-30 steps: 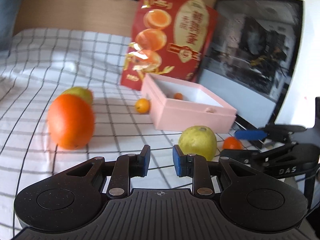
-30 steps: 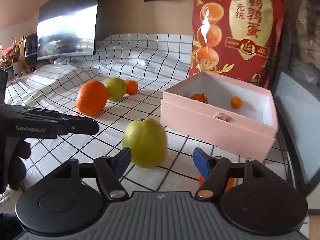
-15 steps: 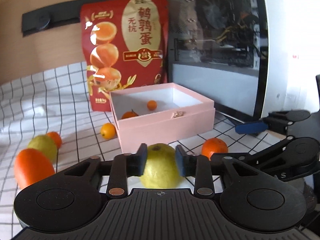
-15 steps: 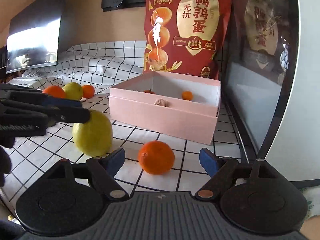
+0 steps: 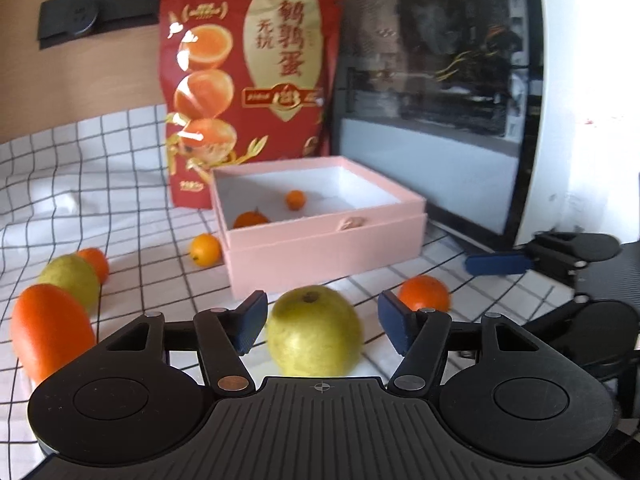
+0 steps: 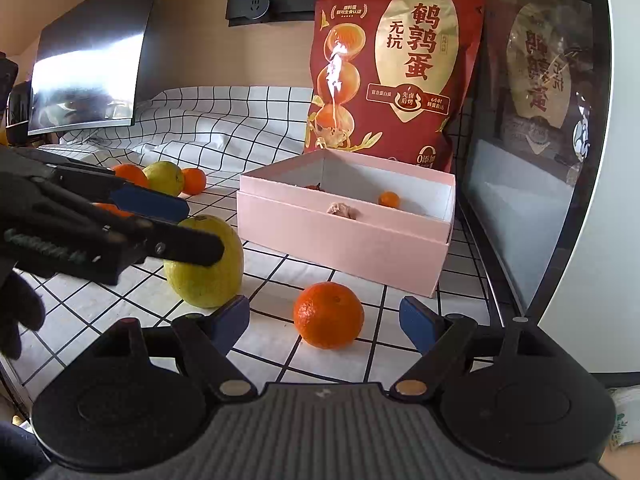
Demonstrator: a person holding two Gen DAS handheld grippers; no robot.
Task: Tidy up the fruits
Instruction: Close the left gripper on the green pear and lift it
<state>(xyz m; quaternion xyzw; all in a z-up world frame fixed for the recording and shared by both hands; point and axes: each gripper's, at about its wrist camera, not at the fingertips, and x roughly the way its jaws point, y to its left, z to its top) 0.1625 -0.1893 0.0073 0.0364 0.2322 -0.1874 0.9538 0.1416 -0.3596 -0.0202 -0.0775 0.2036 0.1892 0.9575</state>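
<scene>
Loose fruits [image 6: 328, 315] beside pink box [image 6: 340, 240]

A tan wall [image 6: 192, 40] carries a black socket strip [image 6: 268, 4]. A dark monitor [image 6: 88, 56] stands left. Checked cloth [image 6: 224, 128] covers the tabletop.

A home desk — checked cloth [image 6: 224, 128], monitor [image 6: 88, 60], glass-sided computer case [image 5: 440, 92], snack bag [image 6: 396, 72].

Left wrist view: low over the checked cloth [image 5: 120, 184], looking forward and slightly down past its own fingers, close to the green fruit [image 5: 314, 330]. Right wrist view: same low pitch, set further right, close to the orange mandarin [image 6: 328, 314]. Shared by both: pink box [image 5: 324, 246], red bag [image 5: 248, 92], both near fruits. Each view catches the other gripper at its edge.
</scene>
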